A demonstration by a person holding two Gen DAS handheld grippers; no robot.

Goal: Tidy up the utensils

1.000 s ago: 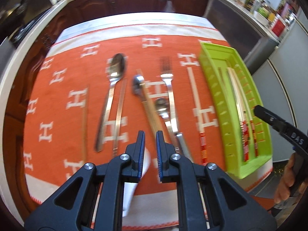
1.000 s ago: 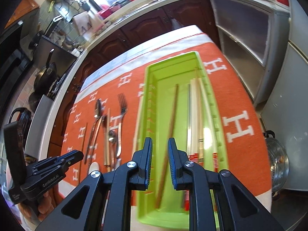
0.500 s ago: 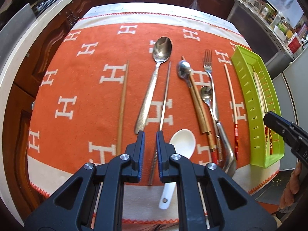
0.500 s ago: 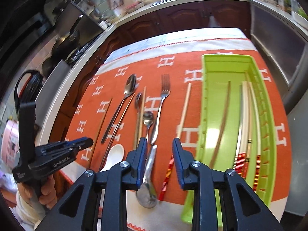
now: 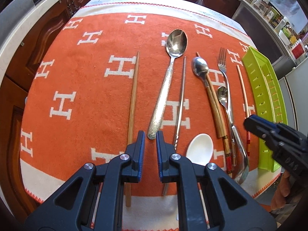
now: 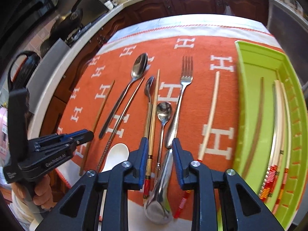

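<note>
Left gripper (image 5: 148, 134) nearly closed, empty – right gripper (image 6: 159, 144) closing, grips nothing, above fork (image 6: 178, 104) handle near cloth (image 5: 80, 88) front edge.

The right gripper (image 6: 160, 160) hovers over the fork (image 6: 178, 104) handle and small spoon (image 6: 163, 115), its fingers (image 6: 143, 161) closing with nothing pinched. Cutlery lies in rows on the orange cloth (image 6: 192, 61) (H-patterned); chopsticks (image 6: 277, 127) rest in the green tray (image 6: 248, 61) at right.

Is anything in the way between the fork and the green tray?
Yes. One pale chopstick with a red striped end lies on the orange cloth between the silver fork and the green plastic tray.
</note>
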